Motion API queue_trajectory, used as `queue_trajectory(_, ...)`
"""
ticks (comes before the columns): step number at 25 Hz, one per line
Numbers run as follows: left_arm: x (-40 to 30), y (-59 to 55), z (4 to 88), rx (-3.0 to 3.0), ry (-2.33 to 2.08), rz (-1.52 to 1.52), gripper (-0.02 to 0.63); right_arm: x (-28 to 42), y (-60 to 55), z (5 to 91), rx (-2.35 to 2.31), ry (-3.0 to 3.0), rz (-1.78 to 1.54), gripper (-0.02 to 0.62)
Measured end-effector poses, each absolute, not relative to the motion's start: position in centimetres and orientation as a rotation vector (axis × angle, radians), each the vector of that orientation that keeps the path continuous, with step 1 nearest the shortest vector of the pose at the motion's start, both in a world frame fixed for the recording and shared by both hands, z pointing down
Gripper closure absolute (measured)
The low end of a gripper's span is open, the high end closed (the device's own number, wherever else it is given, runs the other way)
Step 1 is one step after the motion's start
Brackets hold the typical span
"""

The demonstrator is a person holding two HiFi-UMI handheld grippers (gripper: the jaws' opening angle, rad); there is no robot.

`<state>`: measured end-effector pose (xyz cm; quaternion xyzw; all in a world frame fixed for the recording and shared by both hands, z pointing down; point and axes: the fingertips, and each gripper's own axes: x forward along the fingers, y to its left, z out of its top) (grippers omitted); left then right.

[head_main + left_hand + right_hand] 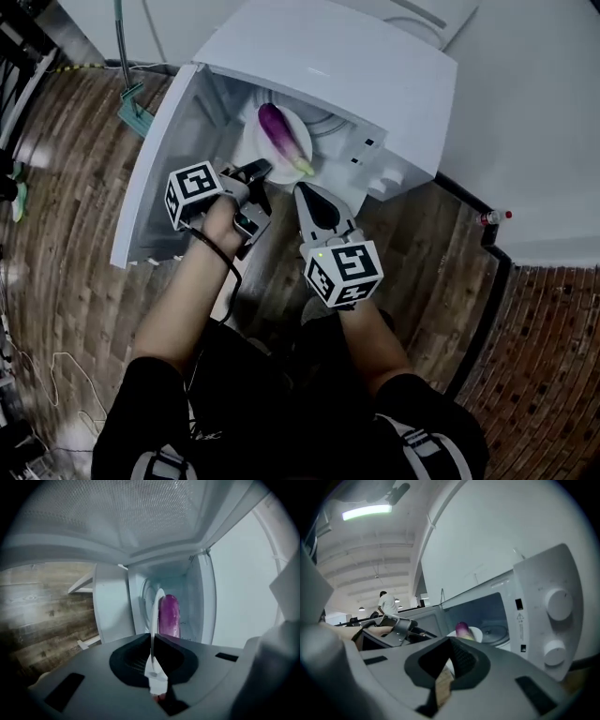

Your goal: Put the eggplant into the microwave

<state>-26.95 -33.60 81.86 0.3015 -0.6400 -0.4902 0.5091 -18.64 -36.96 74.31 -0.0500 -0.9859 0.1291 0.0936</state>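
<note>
L gripper (258, 172) is clamping plate (249, 146) rim, eggplant (281, 134) lying on it at open microwave (328, 66) mouth. R gripper (302, 191) is idling, jaws together, empty. Looks mid-insert; nxt needs plate pushed fully in, then release.

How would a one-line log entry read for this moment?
microwave door open | left tool shut on plate rim | eggplant on plate at opening | right tool shut, empty
</note>
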Motion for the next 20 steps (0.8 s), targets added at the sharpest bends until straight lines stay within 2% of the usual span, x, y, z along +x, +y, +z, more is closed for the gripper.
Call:
queue_trajectory(10, -29.2, -36.9, 85.0, 0.822, -1.614, -1.125, 0.589, -17.6, -38.4, 80.6, -0.154, -2.985, 0.278, 0.589)
queue_trajectory(20, -33.4, -40.4, 84.5, 0.835, -1.658, -1.084, 0.589, -15.5, -39.0, 78.3, -0.12, -3.066, 0.268, 0.589)
